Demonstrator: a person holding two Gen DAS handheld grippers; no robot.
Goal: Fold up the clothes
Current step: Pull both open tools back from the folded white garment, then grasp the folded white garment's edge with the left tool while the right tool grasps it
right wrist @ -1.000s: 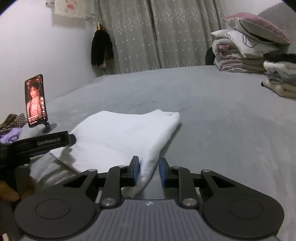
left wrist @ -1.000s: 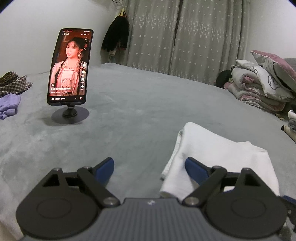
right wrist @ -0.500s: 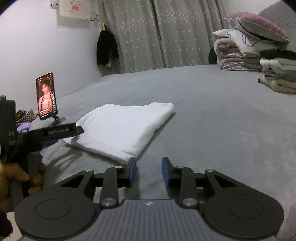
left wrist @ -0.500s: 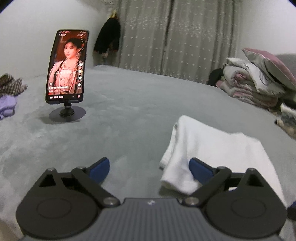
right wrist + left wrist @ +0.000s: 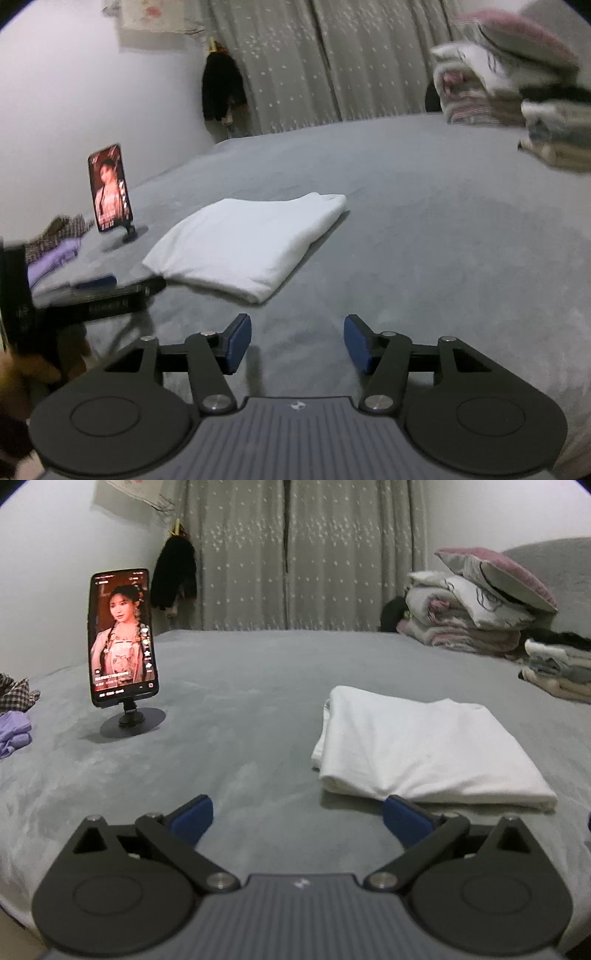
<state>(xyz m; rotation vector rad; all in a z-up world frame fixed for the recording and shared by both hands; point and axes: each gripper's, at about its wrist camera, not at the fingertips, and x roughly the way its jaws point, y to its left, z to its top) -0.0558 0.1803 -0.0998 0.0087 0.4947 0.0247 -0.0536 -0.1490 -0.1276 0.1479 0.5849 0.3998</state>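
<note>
White folded garment flat on grey bed, ahead of both tools. Left gripper wide, empty; right gripper wide, empty, short of garment.

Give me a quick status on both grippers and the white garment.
Left gripper open, empty. Right gripper open, empty. White garment folded flat on the grey bed, nothing holding it. Phone on stand off to the side, not in the way.

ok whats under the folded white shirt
The folded white shirt lies flat on the grey bedcover, which shows all around it. At its left edge several stacked cloth layers show. Whatever sits directly beneath or between the layers is covered.
</note>
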